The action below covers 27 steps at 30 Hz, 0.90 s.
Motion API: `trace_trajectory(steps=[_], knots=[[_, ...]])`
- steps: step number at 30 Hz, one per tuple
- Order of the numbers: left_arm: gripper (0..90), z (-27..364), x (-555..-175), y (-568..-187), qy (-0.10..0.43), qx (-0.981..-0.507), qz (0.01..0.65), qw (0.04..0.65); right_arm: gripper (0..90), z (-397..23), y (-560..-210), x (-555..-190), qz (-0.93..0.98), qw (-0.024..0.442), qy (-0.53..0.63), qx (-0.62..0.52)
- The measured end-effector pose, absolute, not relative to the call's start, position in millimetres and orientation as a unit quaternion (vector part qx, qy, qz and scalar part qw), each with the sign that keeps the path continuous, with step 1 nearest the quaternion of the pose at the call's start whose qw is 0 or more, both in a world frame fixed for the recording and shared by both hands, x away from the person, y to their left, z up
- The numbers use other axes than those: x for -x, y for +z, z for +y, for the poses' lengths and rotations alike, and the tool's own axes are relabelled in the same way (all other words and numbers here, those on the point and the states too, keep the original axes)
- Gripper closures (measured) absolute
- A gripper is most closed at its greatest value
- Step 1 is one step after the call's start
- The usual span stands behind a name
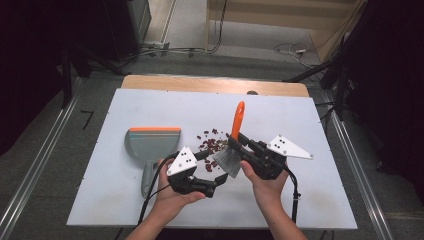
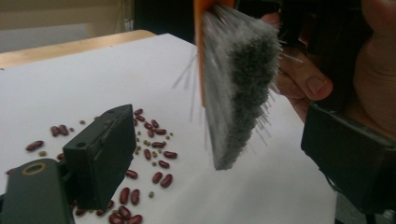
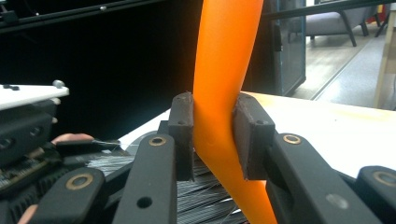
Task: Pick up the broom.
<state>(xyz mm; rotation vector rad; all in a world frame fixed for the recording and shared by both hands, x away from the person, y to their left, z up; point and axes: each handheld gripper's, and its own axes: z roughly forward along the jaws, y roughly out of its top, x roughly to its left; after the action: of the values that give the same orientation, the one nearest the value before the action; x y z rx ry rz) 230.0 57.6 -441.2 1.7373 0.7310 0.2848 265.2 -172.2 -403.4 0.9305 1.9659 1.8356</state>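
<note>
With my right gripper (image 3: 212,140) clamped on the brush (image 1: 231,150) handle over the beans (image 1: 211,145), and my left gripper (image 1: 218,175) open and empty beside its bristles, I should sweep low toward the dustpan (image 1: 150,142) in short strokes.

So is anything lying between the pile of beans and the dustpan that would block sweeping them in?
Nothing visible does. The beans lie on the white table just right of the dustpan, with bare surface between them. The brush, clamped in the right gripper, hangs over the beans' right side, away from the dustpan.
</note>
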Motion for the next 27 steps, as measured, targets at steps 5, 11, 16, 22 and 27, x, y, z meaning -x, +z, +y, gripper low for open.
trace_trajectory(steps=[5,11,16,22,27], knots=[[24.7,51,-229,-444,0.125,-0.747,0.32,0.569,69.4,-165,-402,-259,0.685,0.15,0.639,-0.316],[50.6,47,-226,-445,0.143,-0.748,0.323,0.562,69.4,-158,-403,-253,0.688,0.15,0.638,-0.31],[68.5,47,-226,-446,0.14,-0.749,0.327,0.559,69.4,-155,-403,-251,0.688,0.151,0.639,-0.309],[82.7,51,-228,-446,0.136,-0.749,0.328,0.56,69.3,-154,-403,-250,0.688,0.155,0.639,-0.308],[85.7,55,-229,-445,0.135,-0.752,0.326,0.557,68.3,-151,-403,-251,0.697,0.162,0.631,-0.299]])
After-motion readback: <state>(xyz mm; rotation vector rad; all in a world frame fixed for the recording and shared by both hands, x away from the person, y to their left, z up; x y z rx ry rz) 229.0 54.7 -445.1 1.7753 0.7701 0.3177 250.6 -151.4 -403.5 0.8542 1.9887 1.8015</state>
